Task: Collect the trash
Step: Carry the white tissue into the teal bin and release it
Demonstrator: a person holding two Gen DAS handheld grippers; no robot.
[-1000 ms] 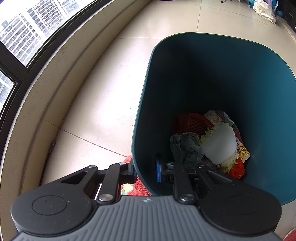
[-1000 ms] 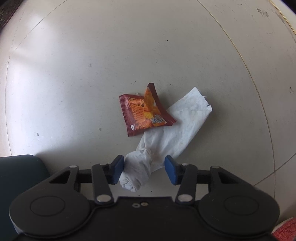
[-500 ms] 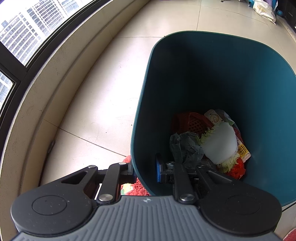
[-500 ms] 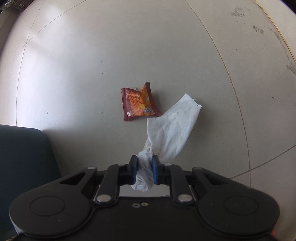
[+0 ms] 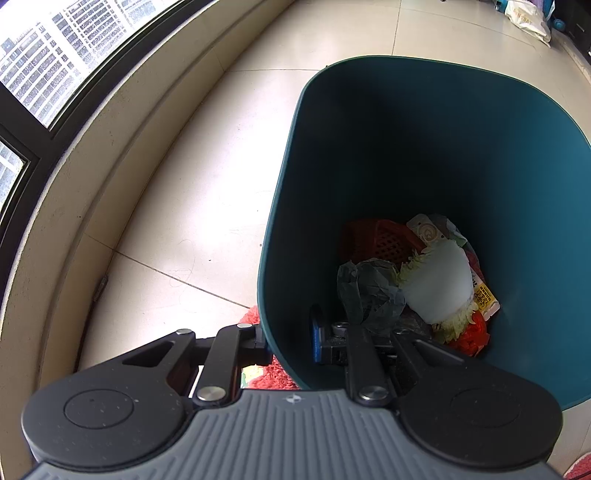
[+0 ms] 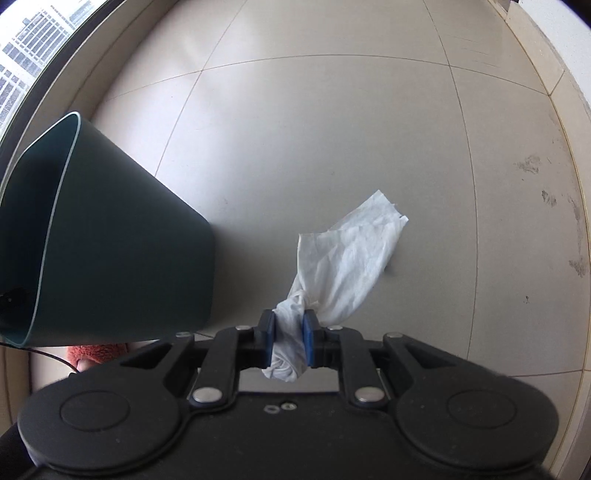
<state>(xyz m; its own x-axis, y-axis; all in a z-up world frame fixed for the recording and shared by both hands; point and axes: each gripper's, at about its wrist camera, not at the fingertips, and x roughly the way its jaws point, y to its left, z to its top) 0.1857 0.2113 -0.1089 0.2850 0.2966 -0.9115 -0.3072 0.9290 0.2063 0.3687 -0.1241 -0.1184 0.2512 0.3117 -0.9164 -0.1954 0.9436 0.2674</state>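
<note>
Right gripper [image 6: 289,334] has just closed on the tissue [image 6: 347,254]; left gripper [image 5: 286,341] clamps the part-filled bin [image 5: 280,206] rim; drop-in remains.

I see pale floor tiles [image 6: 332,147] with dark scuff marks [image 6: 532,164] along one edge — and a window [image 5: 55,59] facing tower blocks. A red fuzzy rug [image 5: 273,373] lies nearby — a white bag [image 5: 528,16] sits far off.

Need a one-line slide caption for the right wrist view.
Right gripper shut on a crumpled white tissue, lifted off the tiled floor beside the teal trash bin.
</note>
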